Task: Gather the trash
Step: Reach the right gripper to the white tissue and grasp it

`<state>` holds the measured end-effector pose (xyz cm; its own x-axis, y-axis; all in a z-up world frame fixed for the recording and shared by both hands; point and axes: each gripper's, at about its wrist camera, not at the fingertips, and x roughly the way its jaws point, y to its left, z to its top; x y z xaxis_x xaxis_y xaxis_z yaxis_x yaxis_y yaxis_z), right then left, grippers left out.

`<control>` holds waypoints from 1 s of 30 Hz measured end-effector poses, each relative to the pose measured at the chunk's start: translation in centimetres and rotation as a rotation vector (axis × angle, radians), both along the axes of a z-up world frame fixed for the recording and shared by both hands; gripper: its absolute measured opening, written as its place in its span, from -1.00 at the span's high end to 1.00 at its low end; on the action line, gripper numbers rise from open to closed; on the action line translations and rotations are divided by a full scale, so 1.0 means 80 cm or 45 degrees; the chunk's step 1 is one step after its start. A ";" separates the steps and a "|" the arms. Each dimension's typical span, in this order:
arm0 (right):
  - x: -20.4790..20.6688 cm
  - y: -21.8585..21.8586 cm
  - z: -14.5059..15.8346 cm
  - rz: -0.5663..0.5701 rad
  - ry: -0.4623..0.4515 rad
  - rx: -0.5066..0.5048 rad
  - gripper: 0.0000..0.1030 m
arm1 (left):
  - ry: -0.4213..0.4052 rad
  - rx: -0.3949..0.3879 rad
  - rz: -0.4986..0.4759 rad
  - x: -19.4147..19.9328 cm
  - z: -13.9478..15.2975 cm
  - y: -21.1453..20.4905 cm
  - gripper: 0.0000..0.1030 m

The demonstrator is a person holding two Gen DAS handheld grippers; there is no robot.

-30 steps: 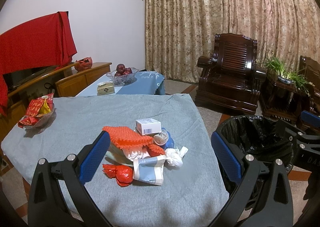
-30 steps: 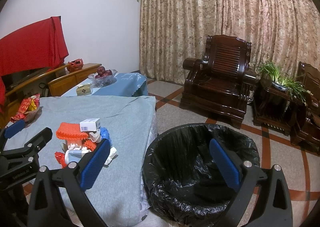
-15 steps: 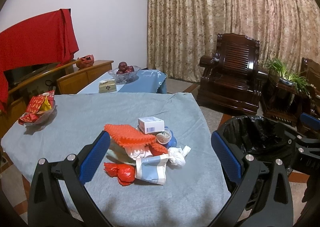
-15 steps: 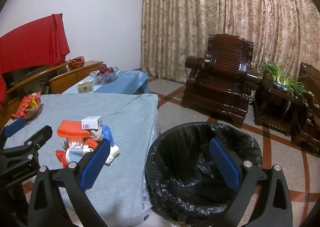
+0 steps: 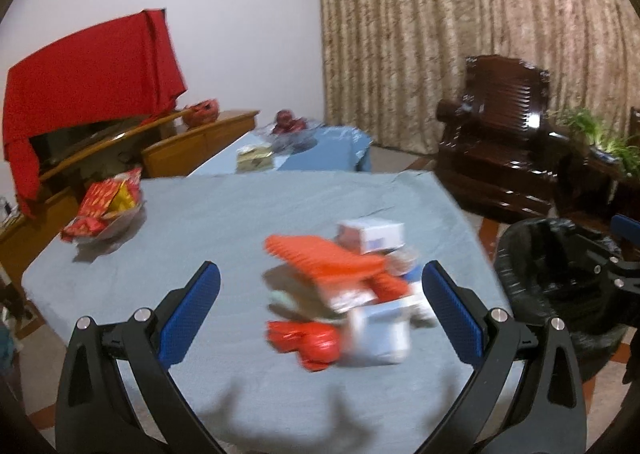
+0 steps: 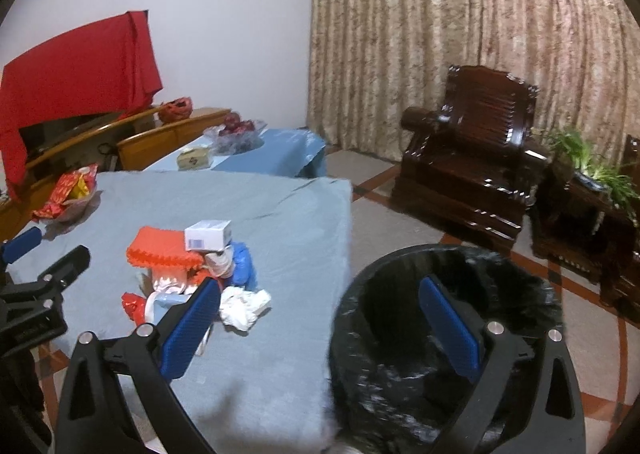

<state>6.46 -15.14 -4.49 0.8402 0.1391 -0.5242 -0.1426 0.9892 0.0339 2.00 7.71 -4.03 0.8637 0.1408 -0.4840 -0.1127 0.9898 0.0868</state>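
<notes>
Your left gripper [image 5: 320, 294] is closing in on the trash pile [image 5: 344, 294], both grippers spread and carrying nothing; pile is sitting on the bench [image 5: 224, 222] just left of the bin [image 6: 444, 334]; right gripper [image 6: 320, 324] is hovering over the bin; first grab coming up.

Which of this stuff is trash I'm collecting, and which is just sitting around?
For the job: orange ribbed foam sheet, small white cardboard box, crumpled white tissue, black-lined trash bin.

Just there: glass bowl of red fruit, red snack packets, dark wooden armchair.
</notes>
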 end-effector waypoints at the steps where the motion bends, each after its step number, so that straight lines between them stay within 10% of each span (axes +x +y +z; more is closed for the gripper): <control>1: 0.005 0.006 -0.006 0.011 0.009 -0.003 -0.88 | 0.007 0.000 0.023 0.001 -0.005 0.009 -0.90; 22: 0.101 0.101 -0.143 0.202 0.279 -0.093 -0.45 | 0.105 -0.047 0.079 0.043 -0.080 0.068 -0.90; 30: 0.112 0.101 -0.165 0.305 0.367 -0.027 0.32 | 0.118 -0.048 0.056 0.049 -0.088 0.062 -0.90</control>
